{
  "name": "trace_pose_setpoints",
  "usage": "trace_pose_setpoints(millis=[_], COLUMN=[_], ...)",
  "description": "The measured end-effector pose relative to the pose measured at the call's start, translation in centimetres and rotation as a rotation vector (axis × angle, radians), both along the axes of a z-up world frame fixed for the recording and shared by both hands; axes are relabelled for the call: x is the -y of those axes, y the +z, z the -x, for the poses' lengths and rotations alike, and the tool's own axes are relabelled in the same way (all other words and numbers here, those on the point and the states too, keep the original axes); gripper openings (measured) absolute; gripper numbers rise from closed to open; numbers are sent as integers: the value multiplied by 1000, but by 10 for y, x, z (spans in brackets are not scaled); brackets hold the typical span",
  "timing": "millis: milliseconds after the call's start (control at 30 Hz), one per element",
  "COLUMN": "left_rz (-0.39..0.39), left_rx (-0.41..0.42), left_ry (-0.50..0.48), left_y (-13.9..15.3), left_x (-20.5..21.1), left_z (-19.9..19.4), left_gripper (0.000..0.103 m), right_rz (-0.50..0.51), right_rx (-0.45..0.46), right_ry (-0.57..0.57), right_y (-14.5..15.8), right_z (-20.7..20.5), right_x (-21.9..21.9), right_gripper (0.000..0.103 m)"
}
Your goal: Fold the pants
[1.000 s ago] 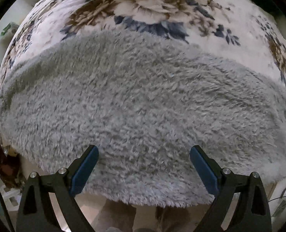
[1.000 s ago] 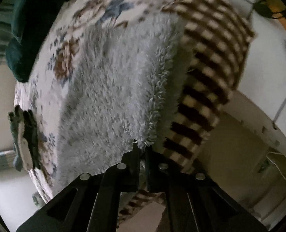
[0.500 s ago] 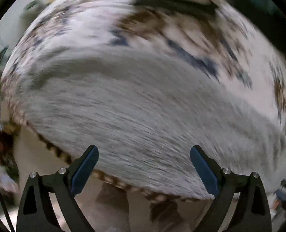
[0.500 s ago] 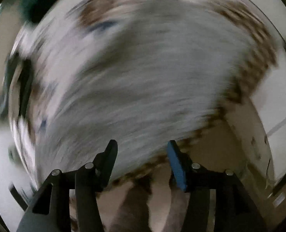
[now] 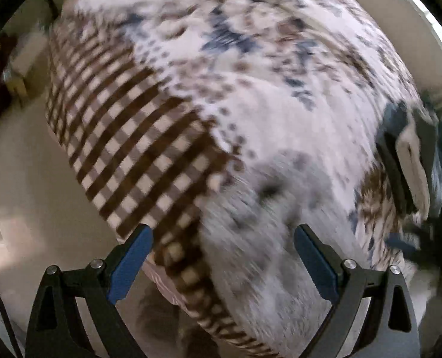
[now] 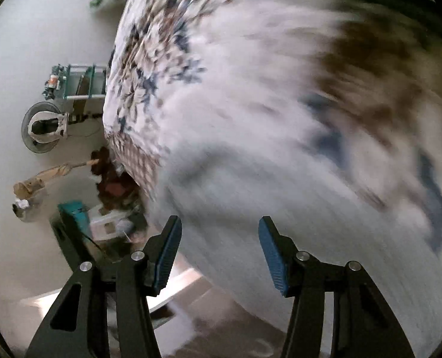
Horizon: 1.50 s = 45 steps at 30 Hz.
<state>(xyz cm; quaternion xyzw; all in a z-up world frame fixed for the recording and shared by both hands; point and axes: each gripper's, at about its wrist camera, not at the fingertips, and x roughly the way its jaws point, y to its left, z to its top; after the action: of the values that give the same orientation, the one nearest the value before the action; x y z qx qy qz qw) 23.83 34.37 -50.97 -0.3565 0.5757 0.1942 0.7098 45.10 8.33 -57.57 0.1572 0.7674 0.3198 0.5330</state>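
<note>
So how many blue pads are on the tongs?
4. Left tongs: one pad on each side, second. Right tongs: pads and. Both open, empty.

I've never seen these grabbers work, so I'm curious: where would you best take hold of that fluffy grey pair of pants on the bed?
Probably at the edge of the fluffy grey pants nearest the open left gripper, coming in low from the bedside. The pants lie flat on the floral bedspread, so only an edge gives the fingers something to pinch. The blur hides the hem and the waistband.
</note>
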Motion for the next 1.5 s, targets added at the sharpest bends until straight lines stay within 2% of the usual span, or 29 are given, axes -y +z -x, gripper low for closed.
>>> trace_pose_setpoints(millis=[33, 133, 267, 300, 367, 400, 433, 467, 500, 567, 600, 633, 667, 800, 867, 900, 967, 1000, 1033, 1100, 1200, 1267, 1300, 1433, 1500], left_rz=[35, 175, 307, 348, 366, 357, 339, 310, 277, 264, 262, 261, 260, 253, 248, 241, 237, 233, 232, 230, 220, 216, 215, 216, 228], left_rx=[2, 11, -4, 3, -6, 2, 5, 3, 11, 6, 2, -2, -6, -3, 5, 4, 7, 5, 5, 3, -4, -9, -11, 1, 23], left_ry=[11, 66, 74, 65, 41, 26, 1, -23, -58, -90, -102, -109, -114, -121, -125, -131, -135, -138, -137, -134, -140, -145, -147, -136, -115], left_y=[-6, -33, -63, -71, -75, -73, -71, -68, -63, -61, -60, -64, -64, -66, -63, -62, -64, -65, -65, -65, -66, -66, -65, -61, -55], left_x=[-6, -23, -26, -23, -15, -12, -8, -4, 1, 7, 11, 13, 14, 14, 14, 15, 12, 11, 10, 10, 11, 13, 13, 13, 8], left_z=[0, 1, -1, -3, -3, -3, -4, -3, -3, -1, 0, -1, 0, 3, 0, -2, -5, -6, -6, -6, -8, -10, -10, -16, -19], left_gripper=[97, 96, 96, 95, 95, 95, 92, 90, 89, 89, 89, 89, 89, 75, 75, 75, 75, 75, 75, 75, 75, 75, 75, 75, 73], right_rz=[4, 142, 341, 351, 325, 318, 312, 306, 298, 301, 310, 324, 335, 381, 363, 348, 311, 320, 332, 304, 351, 399, 434, 406, 401], right_rx=[-41, -114, -185, -239, -348, -333, -306, -301, -289, -237, -226, -211, -198, -97, -81, -97, -114, -109, -95, -83, -112, -118, -122, -54, -65], right_ry=[30, 156, 331, 360, 357, 366, 391, 405, 413, 450, 449, 444, 435, 321, 264, 242, 277, 308, 326, 342, 455, 492, 455, 284, 264], right_y=[-12, -59, -114, -125, -138, -135, -127, -121, -113, -90, -82, -72, -64, -39, -34, -38, -43, -47, -47, -43, -60, -75, -82, -67, -71], right_z=[-13, -45, -52, -48, -38, -35, -31, -28, -24, -15, -14, -10, -6, -14, -28, -35, -39, -39, -37, -40, -26, -19, -22, -49, -51], right_x=[-29, -112, -165, -171, -173, -173, -172, -171, -167, -155, -151, -140, -130, -101, -103, -102, -116, -119, -124, -137, -153, -160, -157, -164, -167], right_gripper=[56, 56, 56, 56, 56, 48, 28, 25, 23, 20, 18, 11, 11, 9, 9, 10, 15, 27, 47, 72, 72, 34, 21, 19, 19])
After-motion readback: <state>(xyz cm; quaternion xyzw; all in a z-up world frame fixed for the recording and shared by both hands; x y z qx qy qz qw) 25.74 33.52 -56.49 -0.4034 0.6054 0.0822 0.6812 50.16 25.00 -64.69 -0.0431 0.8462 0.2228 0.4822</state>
